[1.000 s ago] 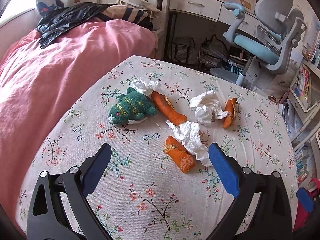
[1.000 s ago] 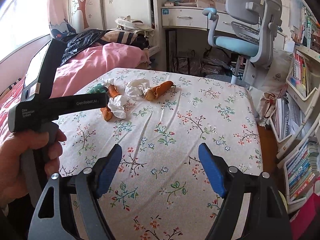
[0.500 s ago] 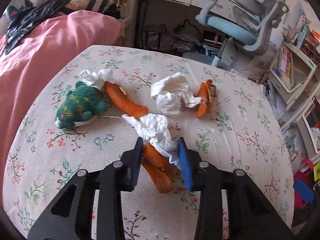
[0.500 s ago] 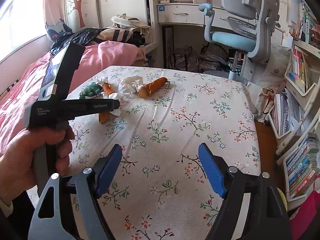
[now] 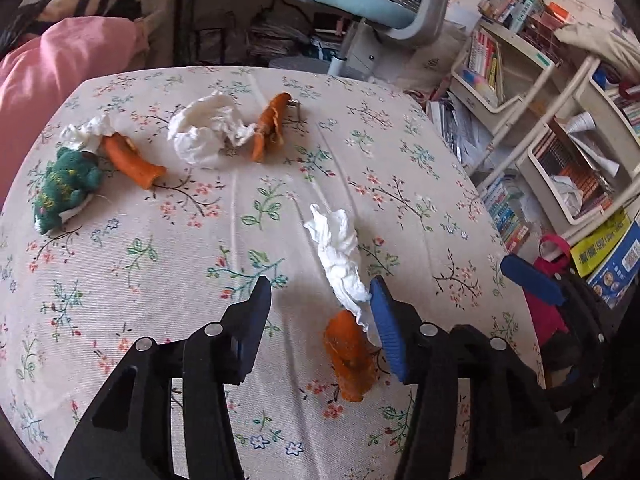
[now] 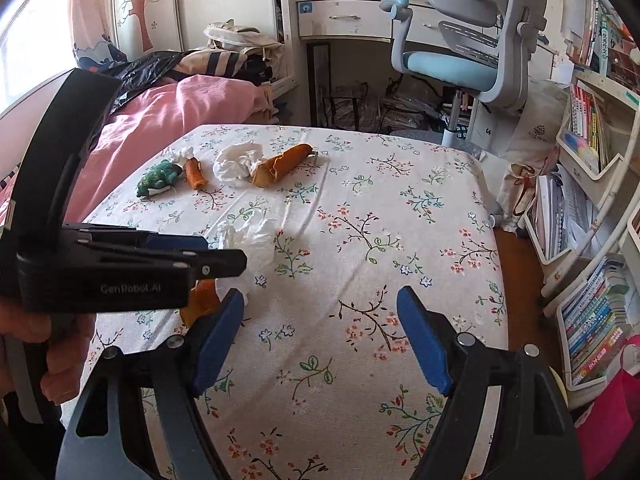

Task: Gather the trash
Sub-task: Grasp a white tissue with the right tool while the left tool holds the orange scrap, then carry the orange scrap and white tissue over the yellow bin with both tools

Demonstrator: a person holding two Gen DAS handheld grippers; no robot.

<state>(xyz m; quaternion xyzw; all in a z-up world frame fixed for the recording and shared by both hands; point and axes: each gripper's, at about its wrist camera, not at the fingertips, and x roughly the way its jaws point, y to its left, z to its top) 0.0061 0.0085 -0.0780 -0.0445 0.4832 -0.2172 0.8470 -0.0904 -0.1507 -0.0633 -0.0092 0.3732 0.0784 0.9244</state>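
On the floral tablecloth [image 5: 160, 280] a twisted white tissue [image 5: 338, 256] and an orange peel [image 5: 350, 354] lie between the fingers of my left gripper [image 5: 320, 284]. Its jaws are opening; the tissue brushes the blue right pad and the left pad stands clear of both. Farther back lie a crumpled tissue [image 5: 200, 136], two more orange peels [image 5: 270, 124] [image 5: 132, 160], a small tissue [image 5: 90, 130] and a green knitted toy [image 5: 64, 188]. My right gripper [image 6: 320, 296] hovers open over bare cloth, holding nothing. In the right wrist view the left gripper [image 6: 224, 256] sits over the same tissue [image 6: 256, 236].
A bed with a pink cover [image 5: 48, 64] borders the table on the left. A blue-grey desk chair [image 6: 468, 60] stands beyond the far edge. White bookshelves [image 6: 592, 184] and a red bag [image 5: 548, 304] crowd the right side.
The left gripper swung right and tilted down, closed around the near peel and tissue, then widened again. That peel and tissue now lie apart from the pile. The right gripper stayed put.
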